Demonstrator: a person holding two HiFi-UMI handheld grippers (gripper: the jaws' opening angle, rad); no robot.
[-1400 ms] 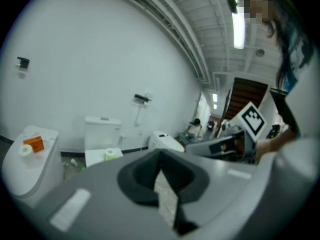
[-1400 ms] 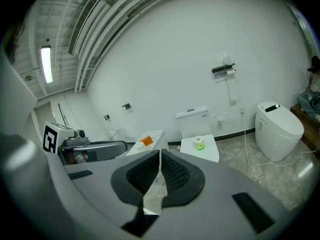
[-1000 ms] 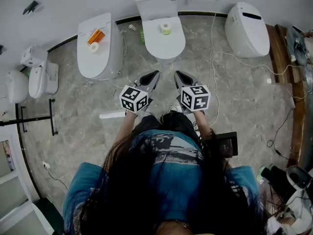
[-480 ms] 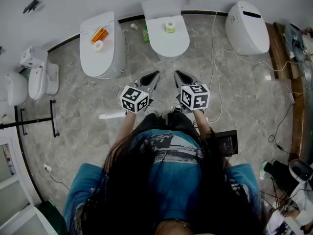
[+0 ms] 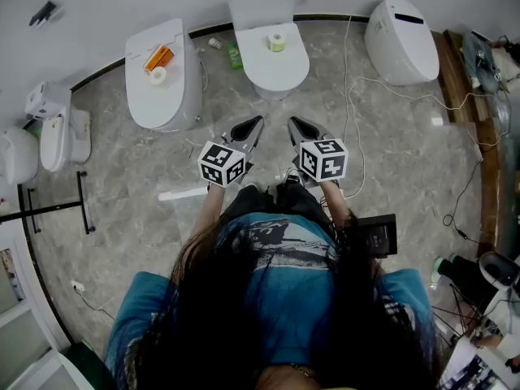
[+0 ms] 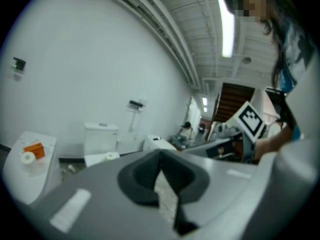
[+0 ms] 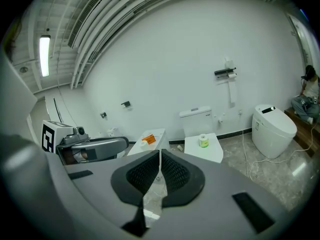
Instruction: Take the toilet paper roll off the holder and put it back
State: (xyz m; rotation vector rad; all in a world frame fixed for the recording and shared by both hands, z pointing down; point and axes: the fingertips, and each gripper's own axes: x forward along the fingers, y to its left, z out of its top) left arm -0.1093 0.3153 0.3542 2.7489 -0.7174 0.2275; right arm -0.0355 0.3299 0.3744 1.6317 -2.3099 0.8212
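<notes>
A toilet paper roll [image 5: 277,42] with a green wrapper stands on the closed lid of the middle toilet [image 5: 276,70]; it also shows as the roll [image 7: 203,141] in the right gripper view. A dark wall holder [image 7: 225,72] hangs above and right of that toilet's tank. My left gripper [image 5: 257,123] and right gripper [image 5: 293,123] are held side by side in front of me, well short of the toilet. Both have their jaws together with nothing between them, the left gripper [image 6: 161,156] and the right gripper [image 7: 160,154] alike.
The left toilet [image 5: 162,96] carries an orange box [image 5: 160,57] and a white roll [image 5: 158,75]. A third toilet [image 5: 398,29] stands at the right, with cables [image 5: 357,96] across the floor. Urinals [image 5: 57,132], a black rack [image 5: 57,208] and a white bar [image 5: 183,193] lie to the left.
The head view has shifted a little, so the toilets sit slightly differently in the picture. Both grippers stay side by side, shut, in the same place.
</notes>
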